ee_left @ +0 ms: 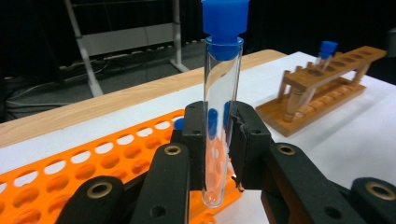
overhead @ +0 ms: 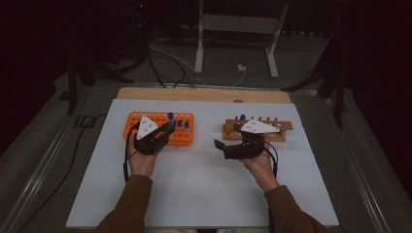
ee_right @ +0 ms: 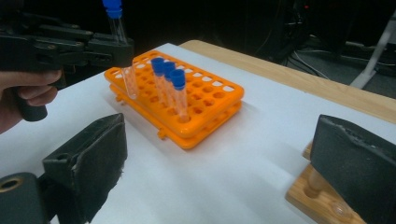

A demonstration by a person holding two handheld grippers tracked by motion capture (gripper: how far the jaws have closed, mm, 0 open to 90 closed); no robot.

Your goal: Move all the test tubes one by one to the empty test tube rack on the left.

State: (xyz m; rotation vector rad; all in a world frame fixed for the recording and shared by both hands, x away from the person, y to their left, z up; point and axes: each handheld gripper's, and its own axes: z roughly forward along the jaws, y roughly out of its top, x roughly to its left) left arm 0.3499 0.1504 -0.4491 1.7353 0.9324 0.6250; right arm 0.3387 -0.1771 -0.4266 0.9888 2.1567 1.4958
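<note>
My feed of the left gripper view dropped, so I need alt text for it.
The left tool is shut on an upright clear test tube with a blue cap, above the edge of the orange rack. Farther right on the white table stands a wooden rack with one blue-capped tube.

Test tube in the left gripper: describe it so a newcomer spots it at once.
Find the orange rack on the white table's left half. The left gripper is shut on one clear, blue-capped test tube, upright. Unlike the three tubes standing in the rack's holes, it sits in no hole.
</note>
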